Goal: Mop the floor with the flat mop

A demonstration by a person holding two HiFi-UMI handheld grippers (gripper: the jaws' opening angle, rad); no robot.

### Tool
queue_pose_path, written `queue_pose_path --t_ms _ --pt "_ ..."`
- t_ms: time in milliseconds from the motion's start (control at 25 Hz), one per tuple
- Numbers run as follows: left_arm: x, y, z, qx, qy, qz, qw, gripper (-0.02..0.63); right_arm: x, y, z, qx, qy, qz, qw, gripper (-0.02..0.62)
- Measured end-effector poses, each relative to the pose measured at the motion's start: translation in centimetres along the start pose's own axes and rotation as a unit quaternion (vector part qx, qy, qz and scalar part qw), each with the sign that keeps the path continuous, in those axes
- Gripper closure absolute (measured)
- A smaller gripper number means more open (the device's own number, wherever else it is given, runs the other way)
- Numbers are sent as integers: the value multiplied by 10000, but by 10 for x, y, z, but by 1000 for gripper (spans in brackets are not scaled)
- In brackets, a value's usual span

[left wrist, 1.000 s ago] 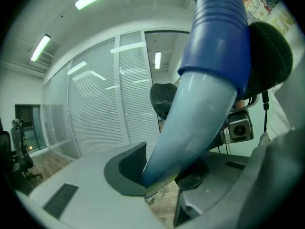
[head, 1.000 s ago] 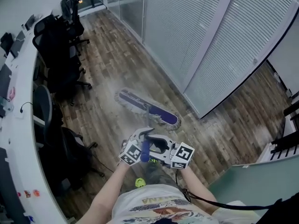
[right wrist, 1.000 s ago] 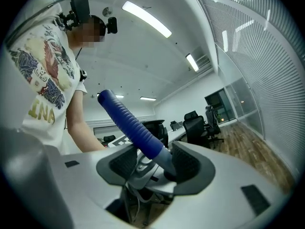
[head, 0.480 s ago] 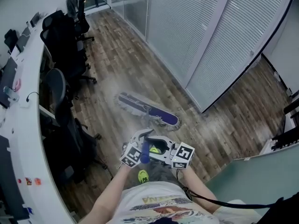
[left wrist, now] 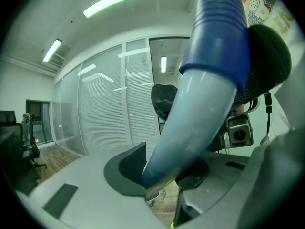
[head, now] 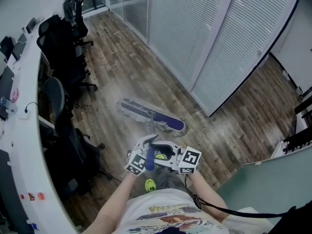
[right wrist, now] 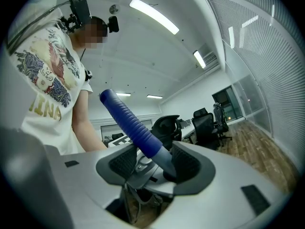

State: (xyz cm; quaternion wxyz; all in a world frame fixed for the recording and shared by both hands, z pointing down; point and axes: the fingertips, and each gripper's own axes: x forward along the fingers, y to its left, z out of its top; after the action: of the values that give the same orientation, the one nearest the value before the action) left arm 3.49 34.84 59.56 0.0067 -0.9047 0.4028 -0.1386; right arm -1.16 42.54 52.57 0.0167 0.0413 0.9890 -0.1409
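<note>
The flat mop's blue pad with a white fringe (head: pixel 152 116) lies on the wood floor ahead of the person's feet. Its pole rises to a ribbed blue grip (head: pixel 150 159) between both grippers. My left gripper (head: pixel 141 156) is shut on the pole; in the left gripper view the pale blue pole (left wrist: pixel 200 104) is pinched between the dark pads of that gripper (left wrist: pixel 164 168). My right gripper (head: pixel 176 160) faces it from the other side, and in the right gripper view this gripper (right wrist: pixel 152 163) is shut on the pole just below the blue grip (right wrist: pixel 131 123).
Black office chairs (head: pixel 63 38) line a curved white desk (head: pixel 24 111) on the left. A glass wall with blinds (head: pixel 204 38) runs along the right, with a pale green partition (head: pixel 273 189) at lower right. The floor around the pad looks pale and dusty (head: pixel 112 94).
The mop pad has slid slightly toward the chairs and the head view has swung a little. Both grippers keep the same hold on the pole.
</note>
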Motion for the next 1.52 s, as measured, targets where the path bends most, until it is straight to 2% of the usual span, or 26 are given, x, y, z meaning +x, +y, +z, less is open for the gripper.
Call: queue_pose_path --t_ms 240,360,520,760,1120,1320,1520 --pt "19 22 -13 160 116 -40 9998 509 3 -29 -1 -70 115 124 9998 376" --pt "42 42 -21 258 200 -110 9994 509 3 -59 4 -30 144 95 9998 376" --pt "70 85 -11 123 154 -42 9998 509 9 -106 22 -28 75 199 9998 374" --pt "122 154 -1 75 242 44 9997 514 18 -188 52 -5 67 445 9990 374" --pt "245 282 11 97 323 325 9989 518 11 -355 102 -24 69 743 9972 374" --pt "281 322 3 195 499 308 9981 520 15 -408 107 -32 141 909 9958 374" --pt "312 377 15 135 365 467 9981 523 26 -464 133 -64 -43 815 9966 374"
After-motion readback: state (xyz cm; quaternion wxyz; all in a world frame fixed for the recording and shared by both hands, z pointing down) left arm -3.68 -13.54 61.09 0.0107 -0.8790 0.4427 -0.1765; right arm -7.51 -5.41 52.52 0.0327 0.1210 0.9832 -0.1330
